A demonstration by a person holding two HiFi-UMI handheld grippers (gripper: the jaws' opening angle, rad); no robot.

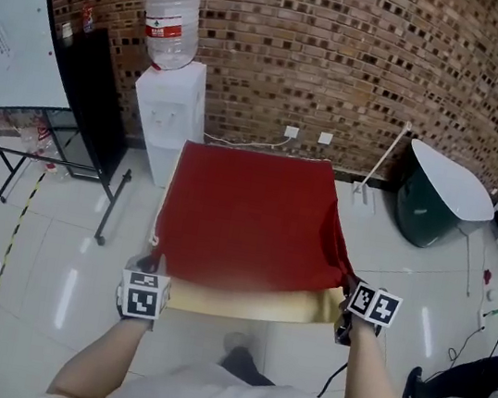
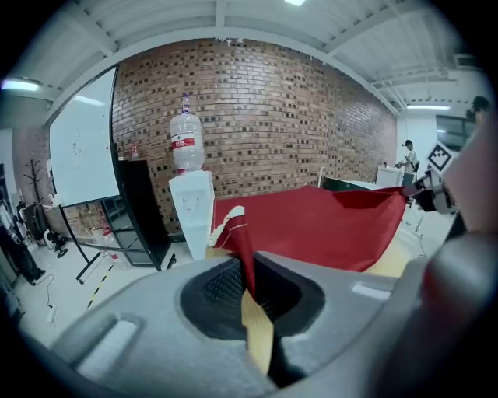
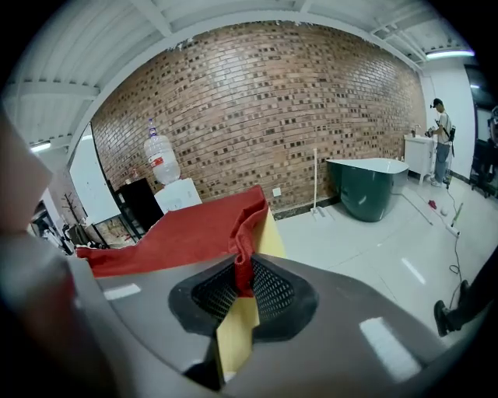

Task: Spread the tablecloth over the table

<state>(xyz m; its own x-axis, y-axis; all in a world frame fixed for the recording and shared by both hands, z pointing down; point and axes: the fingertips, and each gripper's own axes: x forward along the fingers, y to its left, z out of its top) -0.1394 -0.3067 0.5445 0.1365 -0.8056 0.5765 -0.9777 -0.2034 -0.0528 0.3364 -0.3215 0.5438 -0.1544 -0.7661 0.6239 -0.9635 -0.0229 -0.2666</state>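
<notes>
The red tablecloth [image 1: 251, 217] lies stretched out flat in front of the person, reaching from their hands toward the brick wall [image 1: 364, 62]. The head view shows a yellow band along its near edge; whether that is the cloth's underside or the table beneath cannot be told there.

The left tongs [image 1: 151, 270] hold the near left corner and the right tongs [image 1: 348, 292] the near right corner. From above the corners are hidden under the marker cubes. The gripper views show the grip. In the left gripper view the pads are pressed together on a pinch of red cloth with a yellow strip trailing down between them. The right gripper view shows the same: the tongs nearly closed on a bunched red corner with its yellow underside hanging below.

A water dispenser [image 1: 164, 114] stands beyond the far left corner. A green tub [image 1: 427, 208] sits to the right. Only the gripper views show a person [image 3: 442, 144] standing far off.
</notes>
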